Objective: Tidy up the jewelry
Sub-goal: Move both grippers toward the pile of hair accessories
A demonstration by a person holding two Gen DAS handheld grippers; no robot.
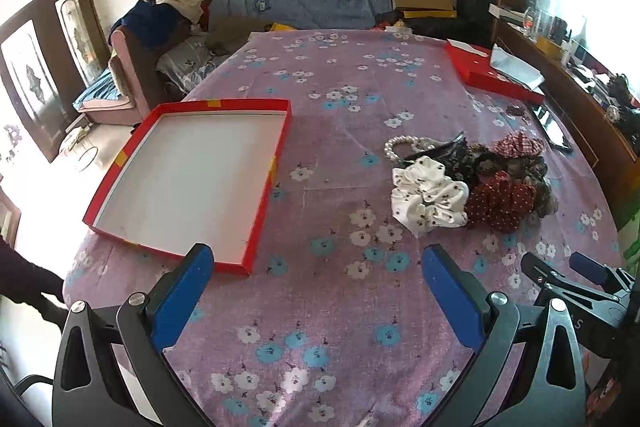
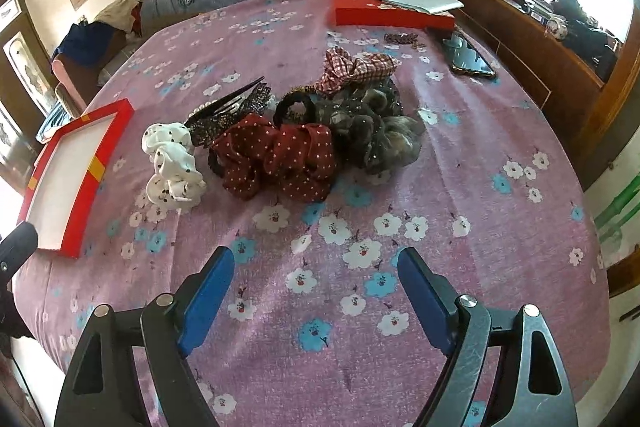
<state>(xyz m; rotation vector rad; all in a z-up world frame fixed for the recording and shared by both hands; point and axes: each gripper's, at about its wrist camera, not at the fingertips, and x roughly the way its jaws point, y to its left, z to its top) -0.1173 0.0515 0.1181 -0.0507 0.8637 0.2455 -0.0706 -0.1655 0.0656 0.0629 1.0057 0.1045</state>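
Note:
A heap of hair accessories lies on the pink flowered bedspread: a white dotted scrunchie (image 1: 428,199) (image 2: 172,163), a dark red dotted scrunchie (image 2: 276,159) (image 1: 500,203), a grey one (image 2: 376,131), a plaid bow (image 2: 352,67), a black comb clip (image 2: 232,107) and a pearl bracelet (image 1: 404,147). An open red box with a white inside (image 1: 188,179) (image 2: 68,179) sits to the left. My left gripper (image 1: 318,259) stands open above bare cloth between box and heap. My right gripper (image 2: 316,263) is open too, short of the red scrunchie, nothing between its fingers.
The red box lid (image 1: 492,75) (image 2: 392,13) with white paper on it lies at the far right. A phone (image 2: 470,61) rests near the wooden ledge (image 2: 520,39). A sofa with piled clothes (image 1: 168,23) stands beyond the bed. A dark sleeve (image 1: 28,287) shows at left.

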